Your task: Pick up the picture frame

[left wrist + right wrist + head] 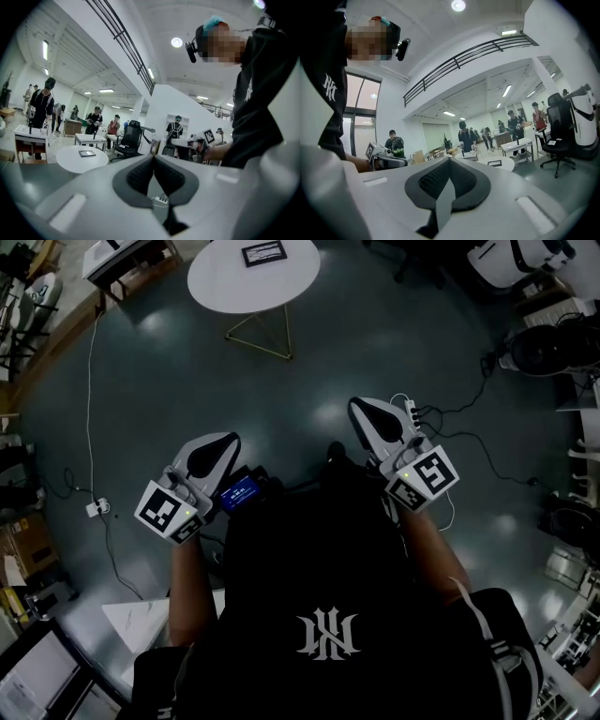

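Well short of the round white table (220,285), where the picture frame (263,253) lies flat, the left gripper (228,439) and right gripper (356,405) hover, both closed and empty.

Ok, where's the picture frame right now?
In the head view the picture frame lies flat on the round white table at top centre, across the dark floor from the person.
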Demonstrator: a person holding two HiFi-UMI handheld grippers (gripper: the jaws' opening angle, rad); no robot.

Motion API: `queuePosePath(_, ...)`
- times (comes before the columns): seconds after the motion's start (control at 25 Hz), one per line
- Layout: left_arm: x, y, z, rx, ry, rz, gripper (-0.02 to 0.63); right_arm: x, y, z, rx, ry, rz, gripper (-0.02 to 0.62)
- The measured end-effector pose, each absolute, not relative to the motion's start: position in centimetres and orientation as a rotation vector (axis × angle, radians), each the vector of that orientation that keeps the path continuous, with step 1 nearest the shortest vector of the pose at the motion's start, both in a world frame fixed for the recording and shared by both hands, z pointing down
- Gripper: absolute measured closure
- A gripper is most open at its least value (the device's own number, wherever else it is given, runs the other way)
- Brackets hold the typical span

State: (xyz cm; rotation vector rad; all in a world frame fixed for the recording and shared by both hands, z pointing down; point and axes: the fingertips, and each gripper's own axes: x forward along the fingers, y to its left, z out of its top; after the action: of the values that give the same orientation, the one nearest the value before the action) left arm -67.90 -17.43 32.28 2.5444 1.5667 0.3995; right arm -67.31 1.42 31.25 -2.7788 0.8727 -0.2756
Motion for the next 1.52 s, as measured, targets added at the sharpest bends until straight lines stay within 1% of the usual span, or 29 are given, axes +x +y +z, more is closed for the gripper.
queuePosePath(0.36,-65.5,-12.4,30.5,2.635,1.535,0.498,0.603,-65.5,4.4,29.4,-2.711,1.082,-0.243,0.595)
queuePosePath(0.6,-64.5,-8.5,29.2,2.703,1.436,0.499,0.603,-64.4,6.4,29.6,-2.604,1.290,-0.272,0.595)
queuePosePath(0.72,-63.7,-4.6,29.2,2.744,1.385,0.498,0.603,-63.6,10.7,31.0,-2.568,1.347,-0.290,0.594)
queuePosePath(0.96,-61.9,-4.4,29.3,2.728,1.342,0.514,0.603,-62.1,10.6,30.6,-2.538,1.344,-0.268,0.595)
queuePosePath(1.24,-57.7,0.5,30.4,2.661,1.449,0.500,0.603,-59.9,15.0,32.0,-2.574,1.247,-0.301,0.595)
queuePosePath(1.52,-50.2,4.3,32.1,2.568,1.498,0.520,0.603,-54.1,22.4,32.2,-2.698,1.036,-0.338,0.595)
